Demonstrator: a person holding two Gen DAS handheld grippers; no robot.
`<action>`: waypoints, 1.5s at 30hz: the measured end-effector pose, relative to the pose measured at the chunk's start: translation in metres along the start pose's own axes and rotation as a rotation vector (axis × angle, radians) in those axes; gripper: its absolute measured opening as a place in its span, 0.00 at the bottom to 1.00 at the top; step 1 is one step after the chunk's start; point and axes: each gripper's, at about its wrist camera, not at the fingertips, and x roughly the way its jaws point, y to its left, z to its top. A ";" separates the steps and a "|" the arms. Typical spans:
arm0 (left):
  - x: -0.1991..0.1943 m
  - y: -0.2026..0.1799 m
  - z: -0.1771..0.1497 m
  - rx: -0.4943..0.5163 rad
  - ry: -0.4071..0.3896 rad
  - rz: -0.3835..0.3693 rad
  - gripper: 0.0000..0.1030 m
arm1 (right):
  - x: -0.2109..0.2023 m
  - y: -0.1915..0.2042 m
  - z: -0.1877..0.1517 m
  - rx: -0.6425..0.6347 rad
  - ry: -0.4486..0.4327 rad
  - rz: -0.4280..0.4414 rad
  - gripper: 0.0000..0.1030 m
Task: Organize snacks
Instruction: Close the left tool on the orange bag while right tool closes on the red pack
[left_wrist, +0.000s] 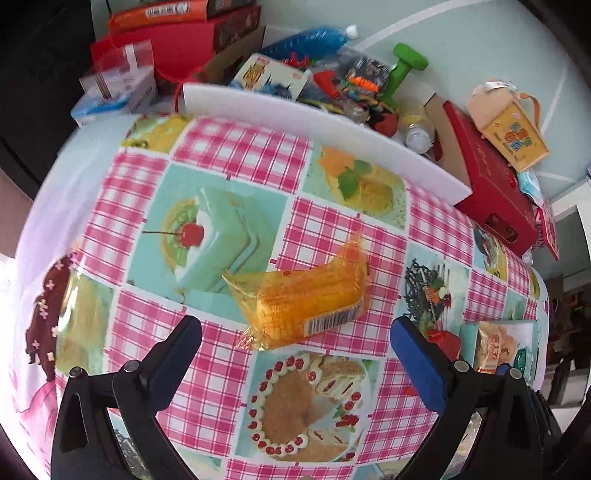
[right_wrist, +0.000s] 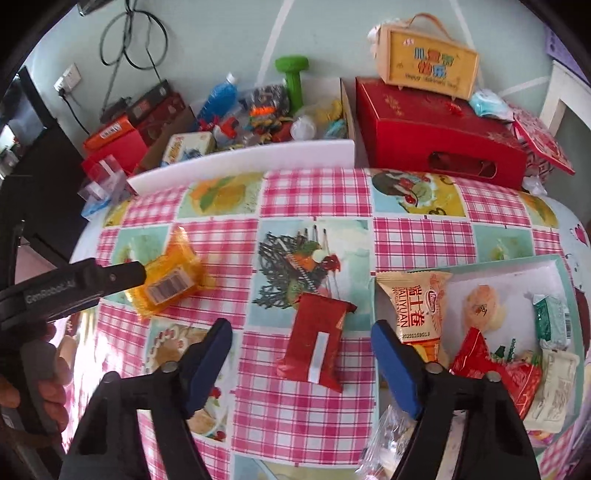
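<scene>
Surface (right_wrist: 317, 192) covered with a pink gingham cloth printed with dessert pictures; clutter packed along its far edge.

Left gripper (left_wrist: 295, 330): fingers spread wide, nothing between the pads, pointing steeply down. Orange snack packet (left_wrist: 303, 302) lies flat on the cloth just ahead of the fingertips, barcode end toward the right finger, not touched. In the right wrist view the same packet (right_wrist: 168, 284) sits at the left of the cloth with the left gripper's black body partly over it.

Right gripper (right_wrist: 301, 345): fingers apart at a middling gap, no pad contact seen. Red snack packet (right_wrist: 317, 339) lies on the cloth between and just ahead of the fingertips, a white strip running down its face, long axis roughly in line with the fingers.

White tray (right_wrist: 517, 266) at the right of the surface holds sorted snacks: a cream and orange wrapper (right_wrist: 417, 306) at its left edge, a round pale biscuit packet (right_wrist: 480, 302), a green packet (right_wrist: 550, 321), a red packet (right_wrist: 491, 369), a pale sachet (right_wrist: 554, 387). A clear wrapper (right_wrist: 384, 443) lies near the tray's near corner.

Far edge: white foam board (right_wrist: 243, 160), large red gift box (right_wrist: 439, 136) with a yellow carry box (right_wrist: 424, 62) on top, green dumbbell (right_wrist: 293, 77), blue bottle (right_wrist: 219, 98).
</scene>
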 end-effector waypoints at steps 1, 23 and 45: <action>0.004 0.001 0.001 -0.011 0.011 0.006 0.99 | 0.004 0.000 0.001 0.000 0.015 -0.001 0.69; 0.060 -0.016 0.029 -0.048 0.054 0.026 0.87 | 0.058 0.014 -0.001 -0.081 0.087 -0.091 0.57; 0.057 -0.051 -0.030 0.026 0.056 -0.015 0.79 | 0.066 0.000 -0.008 -0.014 0.120 -0.063 0.42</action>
